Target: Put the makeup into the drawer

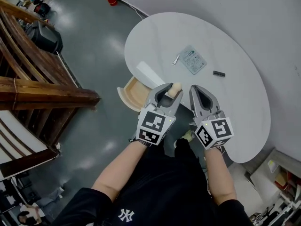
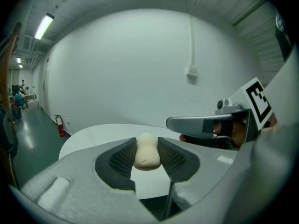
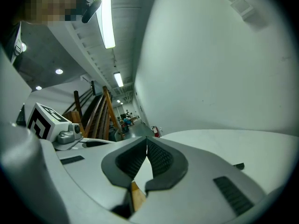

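Observation:
My left gripper (image 1: 172,93) is shut on a beige egg-shaped makeup sponge (image 1: 175,88), held in the air by the near edge of the round white table (image 1: 235,107). In the left gripper view the sponge (image 2: 146,152) sits squeezed between both dark pads. An open wooden drawer (image 1: 133,94) juts out from the table's left edge, just left of the sponge. My right gripper (image 1: 198,89) hovers beside the left one, shut with nothing in it; its pads (image 3: 159,158) meet at the tips. A flat makeup pack (image 1: 193,59) and a small black stick (image 1: 218,73) lie on the table.
A white panel (image 1: 149,74) slants at the drawer's far side. A small silver item (image 1: 176,59) lies next to the pack. A wooden staircase rail (image 1: 42,95) runs along the left, above grey floor (image 1: 94,36). A white wall (image 1: 225,4) stands behind the table.

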`<state>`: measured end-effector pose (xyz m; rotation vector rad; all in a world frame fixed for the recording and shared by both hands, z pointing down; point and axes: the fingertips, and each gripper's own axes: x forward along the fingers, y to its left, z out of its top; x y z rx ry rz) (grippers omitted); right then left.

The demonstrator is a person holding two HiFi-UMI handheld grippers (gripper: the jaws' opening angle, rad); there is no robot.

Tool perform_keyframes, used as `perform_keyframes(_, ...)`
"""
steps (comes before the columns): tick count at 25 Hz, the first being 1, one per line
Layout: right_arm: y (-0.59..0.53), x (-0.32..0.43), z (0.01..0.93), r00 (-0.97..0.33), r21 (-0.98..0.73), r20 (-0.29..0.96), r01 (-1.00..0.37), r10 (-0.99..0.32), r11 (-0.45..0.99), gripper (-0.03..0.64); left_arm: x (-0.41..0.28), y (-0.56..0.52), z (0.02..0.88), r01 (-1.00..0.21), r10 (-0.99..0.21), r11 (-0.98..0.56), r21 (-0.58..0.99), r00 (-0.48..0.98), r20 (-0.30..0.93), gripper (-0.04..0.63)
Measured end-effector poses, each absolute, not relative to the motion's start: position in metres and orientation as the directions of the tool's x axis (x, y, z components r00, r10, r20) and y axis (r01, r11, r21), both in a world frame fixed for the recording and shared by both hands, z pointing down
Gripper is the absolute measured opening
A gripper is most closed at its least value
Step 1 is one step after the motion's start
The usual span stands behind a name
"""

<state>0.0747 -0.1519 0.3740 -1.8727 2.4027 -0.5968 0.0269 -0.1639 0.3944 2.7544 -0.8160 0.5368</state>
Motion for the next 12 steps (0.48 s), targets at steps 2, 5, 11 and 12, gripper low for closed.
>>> perform_keyframes(2, -0.163, 0.058, 0.377, -0.291, -0.325, 0.203, -0.921, -0.935, 0.216, 0.015, 0.010, -0.172, 0.398, -0.576, -0.494, -0.811, 0.102, 0.768, 0.408, 0.150)
perform_keyframes(5, -0.177, 0.034, 0.384, -0.319, -0.332, 0.210, -0.912, -0.924, 0.239, 0.015, -0.015, -0.182, 0.408, -0.599, -0.512, -0.794, 0.101, 0.749, 0.420, 0.150)
perform_keyframes(11, -0.195, -0.013, 0.412, -0.363, -0.346, 0.232, -0.898, -0.902, 0.272, 0.015, -0.065, -0.197, 0.442, -0.643, -0.538, -0.759, 0.103, 0.708, 0.458, 0.150)
perform_keyframes(12, -0.198, -0.019, 0.417, -0.370, -0.349, 0.237, -0.895, -0.898, 0.277, 0.015, -0.072, -0.200, 0.448, -0.650, -0.541, -0.753, 0.104, 0.701, 0.465, 0.150)
